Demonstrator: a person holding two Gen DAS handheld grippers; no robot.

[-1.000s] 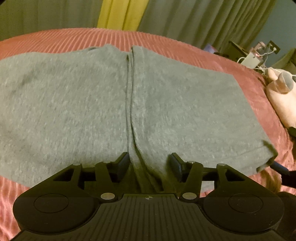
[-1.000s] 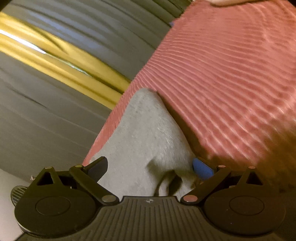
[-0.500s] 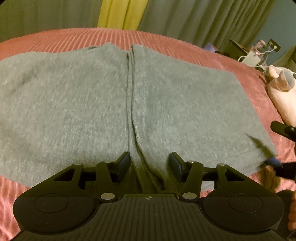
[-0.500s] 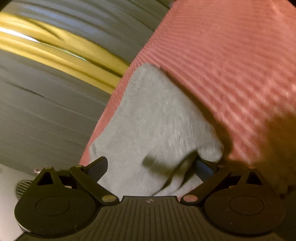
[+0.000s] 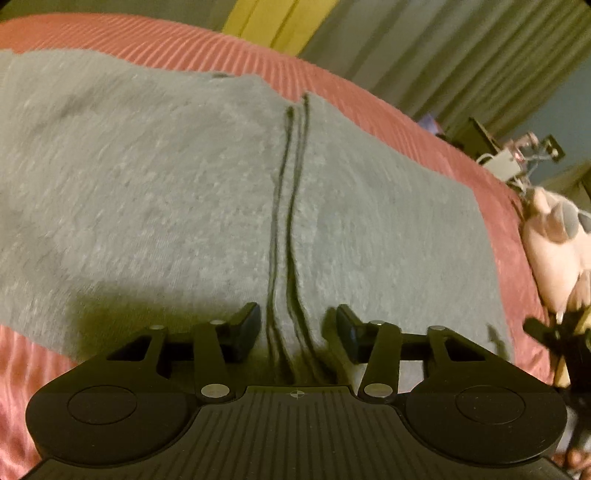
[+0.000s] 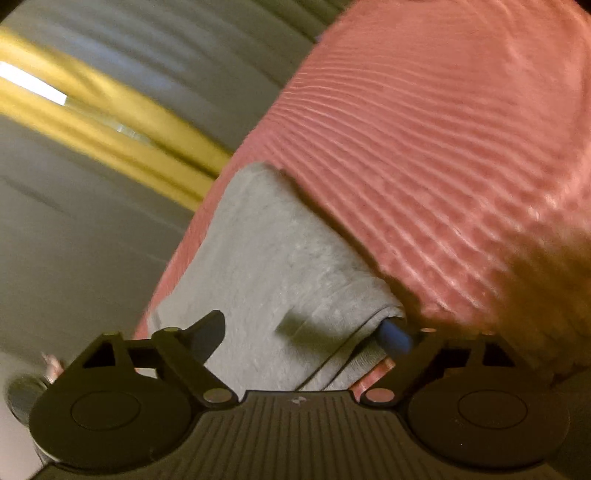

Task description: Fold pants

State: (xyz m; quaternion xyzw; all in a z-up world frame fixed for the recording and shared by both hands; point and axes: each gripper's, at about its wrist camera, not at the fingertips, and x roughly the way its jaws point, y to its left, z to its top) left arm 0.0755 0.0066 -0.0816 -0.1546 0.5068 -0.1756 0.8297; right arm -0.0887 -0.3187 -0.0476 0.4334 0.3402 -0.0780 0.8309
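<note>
Grey pants lie flat on a pink ribbed bedspread, the two legs side by side with a dark seam gap between them. My left gripper is open, its jaws straddling the near end of that gap, with nothing pinched. In the right wrist view, my right gripper is open over a corner of the pants; its blue right fingertip sits under the fabric edge, its left fingertip on top.
Grey and yellow curtains hang behind the bed. A pink stuffed toy lies at the right edge, with a cluttered nightstand beyond. The right gripper's body shows at the left wrist view's right edge.
The left gripper has tilted and shifted, so the pants' seam now leans. The right gripper has dropped lower on the pants corner; the lifted fabric fold has flattened.
</note>
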